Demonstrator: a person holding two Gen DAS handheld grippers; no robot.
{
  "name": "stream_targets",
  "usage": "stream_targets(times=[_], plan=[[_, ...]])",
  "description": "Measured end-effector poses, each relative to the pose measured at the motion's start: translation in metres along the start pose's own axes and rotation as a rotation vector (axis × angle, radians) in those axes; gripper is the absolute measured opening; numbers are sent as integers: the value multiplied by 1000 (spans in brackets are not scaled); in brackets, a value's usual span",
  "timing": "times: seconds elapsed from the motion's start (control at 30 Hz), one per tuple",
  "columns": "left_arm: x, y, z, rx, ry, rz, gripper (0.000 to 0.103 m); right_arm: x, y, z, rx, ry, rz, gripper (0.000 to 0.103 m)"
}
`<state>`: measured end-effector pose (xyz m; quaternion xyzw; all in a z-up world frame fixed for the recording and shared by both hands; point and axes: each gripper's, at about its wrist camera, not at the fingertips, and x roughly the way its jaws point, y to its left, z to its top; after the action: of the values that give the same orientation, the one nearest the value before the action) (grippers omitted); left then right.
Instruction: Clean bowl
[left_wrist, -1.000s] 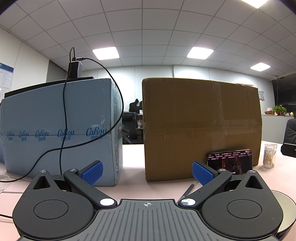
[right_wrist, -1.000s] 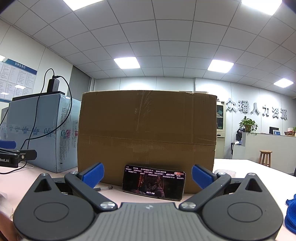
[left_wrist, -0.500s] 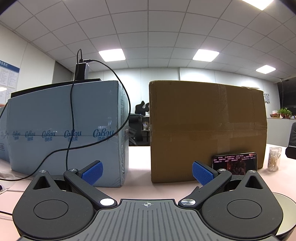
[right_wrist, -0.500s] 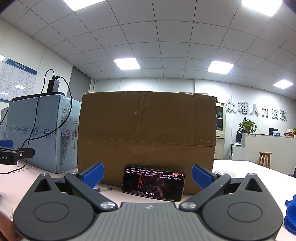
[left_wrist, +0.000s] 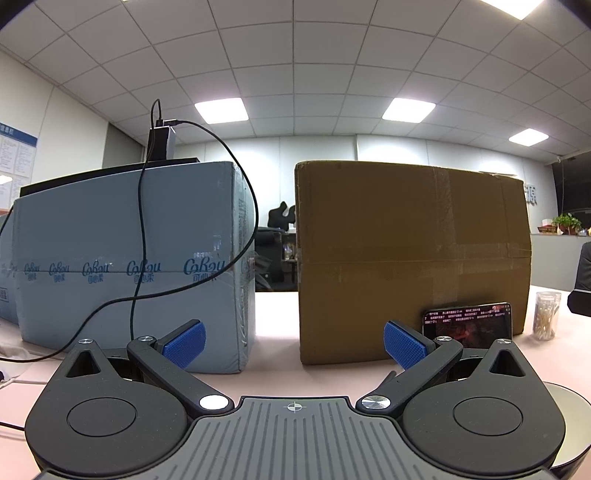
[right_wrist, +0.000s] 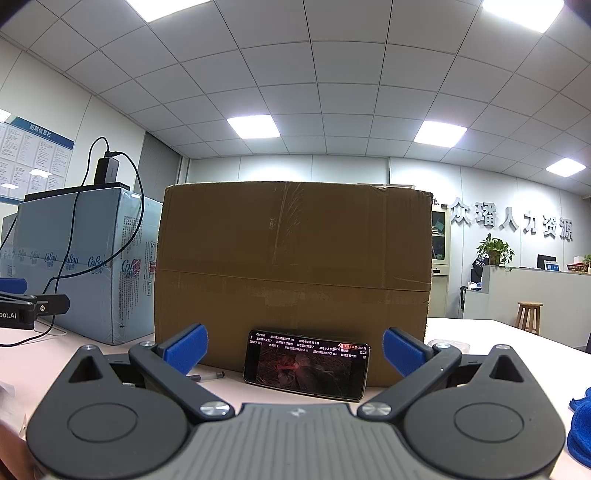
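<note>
Two large boxes stand ahead of the jaws: one blue-grey carton (left_wrist: 125, 258) toward the left and one brown cardboard box (left_wrist: 410, 258) toward the right. One phone (right_wrist: 306, 365) leans between the right gripper's jaws, with one pen (right_wrist: 208, 376) just beside its left jaw. One bowl (left_wrist: 569, 424), one jar of cotton swabs (left_wrist: 546, 315) and one blue cloth (right_wrist: 580, 432) lie right of the jaws.

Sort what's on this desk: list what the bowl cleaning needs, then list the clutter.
For the job: bowl, blue cloth, left gripper, right gripper.

Just lying about: brown carton, blue carton, phone, pen, cotton swab jar, black cable.
</note>
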<state>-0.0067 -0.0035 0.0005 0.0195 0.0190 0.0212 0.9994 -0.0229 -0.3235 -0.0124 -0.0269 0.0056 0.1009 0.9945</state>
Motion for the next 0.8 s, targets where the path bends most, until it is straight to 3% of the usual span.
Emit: stream_targets(times=[0.8], plan=[[3, 2, 0, -1, 4, -13, 103, -1, 0, -1, 2, -2, 1, 103]])
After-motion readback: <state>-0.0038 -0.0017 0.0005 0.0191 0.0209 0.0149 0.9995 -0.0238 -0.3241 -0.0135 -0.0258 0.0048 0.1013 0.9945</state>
